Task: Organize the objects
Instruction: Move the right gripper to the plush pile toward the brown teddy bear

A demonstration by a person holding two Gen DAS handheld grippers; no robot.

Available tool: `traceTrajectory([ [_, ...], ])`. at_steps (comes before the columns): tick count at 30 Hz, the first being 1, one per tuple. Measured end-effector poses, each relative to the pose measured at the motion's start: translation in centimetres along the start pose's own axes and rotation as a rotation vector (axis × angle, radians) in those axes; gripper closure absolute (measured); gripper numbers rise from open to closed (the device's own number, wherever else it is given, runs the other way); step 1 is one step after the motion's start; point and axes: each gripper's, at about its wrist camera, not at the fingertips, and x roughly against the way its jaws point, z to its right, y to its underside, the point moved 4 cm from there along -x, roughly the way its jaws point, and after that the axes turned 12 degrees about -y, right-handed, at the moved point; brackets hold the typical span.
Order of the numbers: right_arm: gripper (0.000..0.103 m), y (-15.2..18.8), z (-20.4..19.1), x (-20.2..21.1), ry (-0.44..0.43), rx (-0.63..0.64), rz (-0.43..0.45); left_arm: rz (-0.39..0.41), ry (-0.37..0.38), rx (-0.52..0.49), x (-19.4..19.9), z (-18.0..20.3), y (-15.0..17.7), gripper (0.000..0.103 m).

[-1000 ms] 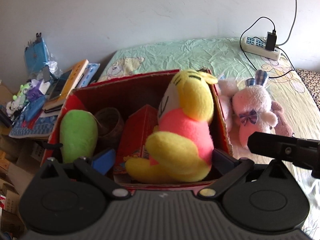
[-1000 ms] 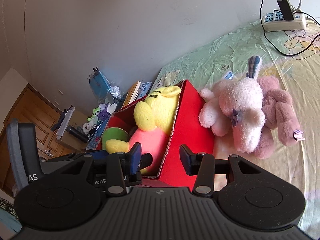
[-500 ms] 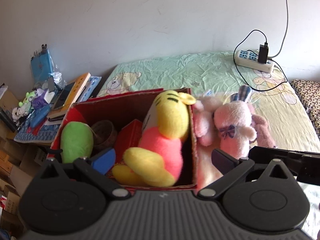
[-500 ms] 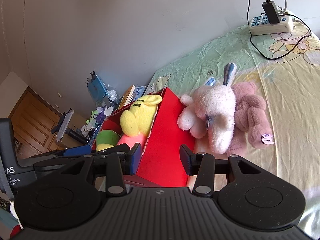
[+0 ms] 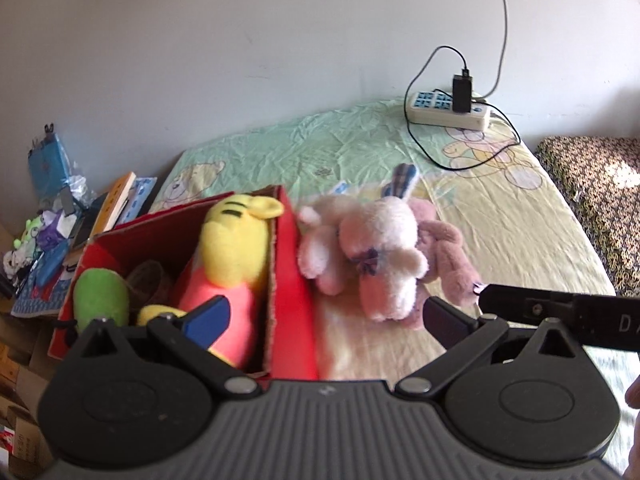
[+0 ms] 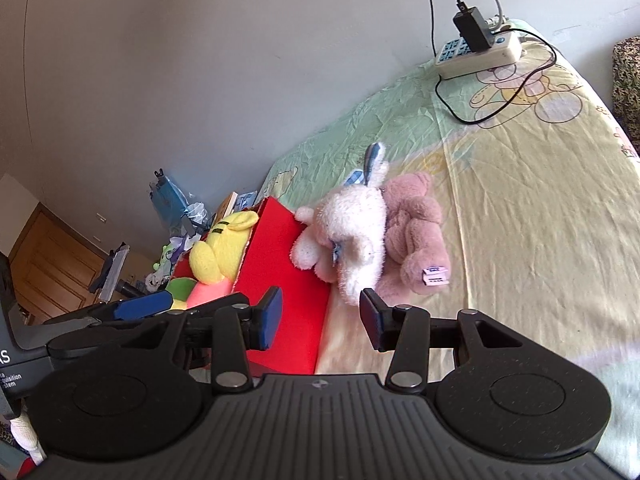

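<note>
A red cardboard box [image 5: 294,280] [image 6: 288,280] sits on the bed, holding a yellow and pink plush [image 5: 236,256] [image 6: 218,248], a green plush [image 5: 100,298] and a brown round thing [image 5: 148,284]. Right of the box lie a white bunny plush [image 5: 380,256] [image 6: 352,236] and a pink bear plush [image 5: 444,256] [image 6: 416,236]. My left gripper [image 5: 324,316] is open and empty above the box's right wall. My right gripper [image 6: 320,316] is open and empty, just short of the bunny.
A power strip [image 5: 448,110] [image 6: 476,54] with a charger and black cable lies at the bed's far end. Books and clutter [image 5: 80,216] crowd a low table left of the bed. A patterned cushion [image 5: 592,200] sits at the right.
Both grippers have pulled back and shifted right; the box has slid left in view and the two plush toys on the bed now sit nearer the centre. Jaws unchanged.
</note>
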Motion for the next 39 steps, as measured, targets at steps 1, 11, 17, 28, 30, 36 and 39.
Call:
traceTrajectory([
  [1, 0.056, 0.1, 0.5, 0.3, 0.006, -0.013, 0.002, -0.006, 0.005, -0.011, -0.1, 0.5, 0.1, 0.001],
  [11, 0.056, 0.1, 3.3, 1.7, 0.061, -0.082, 0.036, -0.022, 0.086, -0.096, -1.8, 4.4, 0.8, 0.001],
  [17, 0.054, -0.4, 4.7, 0.9, 0.095, -0.112, 0.028, -0.039, 0.163, -0.116, -3.7, 5.6, 1.5, 0.001],
  [28, 0.052, -1.7, 8.3, -4.3, 0.139, -0.185, -0.034, -0.129, 0.317, -0.115, -6.6, 6.3, 3.4, 0.002],
  [30, 0.052, -1.8, 8.8, -5.0, 0.14, -0.203, -0.045, -0.142, 0.328, -0.113, -7.0, 6.1, 3.6, 0.002],
  [36, 0.053, -1.4, 9.1, -7.3, 0.131, -0.225, -0.084, -0.179, 0.359, -0.086, -8.5, 5.7, 3.2, 0.004],
  [39, 0.062, -1.2, 9.1, -8.0, 0.126, -0.221, -0.11, -0.172, 0.365, -0.091, -8.6, 5.8, 3.1, 0.004],
])
